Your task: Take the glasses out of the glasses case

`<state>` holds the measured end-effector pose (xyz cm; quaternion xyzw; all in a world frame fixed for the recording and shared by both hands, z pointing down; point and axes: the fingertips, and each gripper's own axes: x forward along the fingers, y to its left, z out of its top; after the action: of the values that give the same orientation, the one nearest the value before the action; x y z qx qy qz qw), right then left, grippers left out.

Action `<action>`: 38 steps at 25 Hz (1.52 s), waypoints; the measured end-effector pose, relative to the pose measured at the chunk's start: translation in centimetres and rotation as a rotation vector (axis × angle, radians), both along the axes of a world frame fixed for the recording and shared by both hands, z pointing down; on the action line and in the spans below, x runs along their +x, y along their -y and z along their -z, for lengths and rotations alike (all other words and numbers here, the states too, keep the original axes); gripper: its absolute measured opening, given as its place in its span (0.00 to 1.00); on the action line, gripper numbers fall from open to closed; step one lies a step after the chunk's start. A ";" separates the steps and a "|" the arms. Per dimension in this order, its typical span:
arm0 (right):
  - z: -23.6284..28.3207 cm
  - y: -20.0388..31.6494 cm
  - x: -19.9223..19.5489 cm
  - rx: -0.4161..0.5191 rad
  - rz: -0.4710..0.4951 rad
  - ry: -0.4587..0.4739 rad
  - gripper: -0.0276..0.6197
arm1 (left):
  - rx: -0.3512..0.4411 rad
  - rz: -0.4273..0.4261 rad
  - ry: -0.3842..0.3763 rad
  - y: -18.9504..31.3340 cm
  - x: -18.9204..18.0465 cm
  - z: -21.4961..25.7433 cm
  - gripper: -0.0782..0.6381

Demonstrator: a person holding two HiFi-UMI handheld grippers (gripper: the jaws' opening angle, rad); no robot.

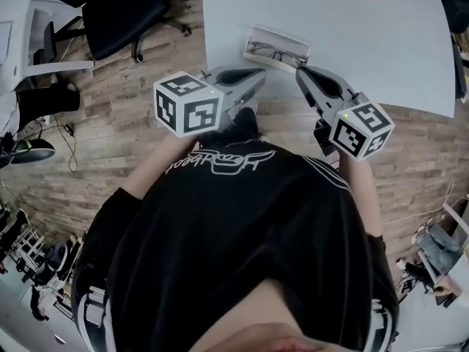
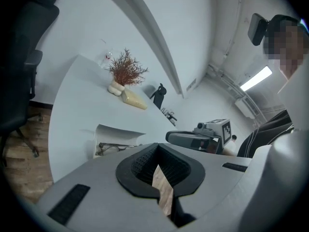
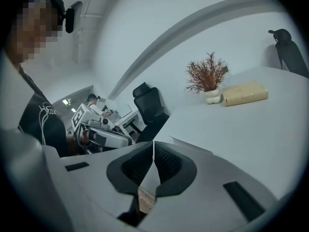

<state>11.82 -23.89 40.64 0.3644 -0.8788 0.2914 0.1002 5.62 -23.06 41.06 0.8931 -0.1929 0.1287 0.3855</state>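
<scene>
An open white glasses case (image 1: 275, 50) lies near the front edge of the white table (image 1: 366, 42), with thin dark-framed glasses (image 1: 272, 50) inside it. The left gripper view shows the case (image 2: 118, 132) and the glasses (image 2: 113, 148) just beyond my jaws. My left gripper (image 1: 259, 74) hovers at the table edge, just short of the case's left end, shut and empty. At the case's right end is my right gripper (image 1: 301, 72), also shut on nothing. In the right gripper view only a white edge of the case (image 3: 193, 146) peeks over the jaws.
A dried plant in a white vase (image 2: 124, 74) and a beige block (image 2: 134, 99) stand farther back on the table. A black office chair (image 1: 121, 13) is on the wooden floor to the left. The person's body is close behind both grippers.
</scene>
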 end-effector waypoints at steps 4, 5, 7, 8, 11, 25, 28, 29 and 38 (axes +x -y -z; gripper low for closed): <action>-1.9 1.3 -0.1 -0.033 0.027 -0.056 0.06 | -0.023 -0.002 0.008 1.3 0.0 -1.1 0.12; -2.4 1.6 -0.2 -0.037 0.036 -0.072 0.06 | -0.030 -0.003 0.011 1.5 0.0 -1.3 0.12; -3.1 2.1 -0.4 -0.043 0.055 -0.100 0.06 | -0.041 -0.003 0.016 1.9 0.0 -1.8 0.12; -3.5 2.3 -0.5 -0.044 0.065 -0.115 0.06 | -0.046 -0.002 0.018 2.1 -0.1 -1.9 0.12; -4.6 3.0 -1.0 -0.032 0.104 -0.192 0.06 | -0.060 0.008 0.022 2.8 -0.5 -2.4 0.12; -9.6 4.4 -2.7 0.055 0.335 -0.600 0.15 | -0.116 0.054 0.035 4.8 -2.7 -4.1 0.12; -10.6 4.5 -2.5 0.085 0.400 -0.709 0.15 | -0.112 0.076 0.027 5.2 -3.0 -3.9 0.12; -10.8 4.7 -2.5 0.094 0.417 -0.736 0.15 | -0.113 0.081 0.025 5.2 -3.1 -3.9 0.12; -12.7 5.4 -3.4 0.141 0.510 -0.871 0.15 | -0.114 0.112 0.028 5.3 -4.5 -4.4 0.12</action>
<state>8.41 -29.26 53.37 0.2317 -0.8340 0.0190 0.5003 1.11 -28.32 45.45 0.8557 -0.2402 0.1301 0.4395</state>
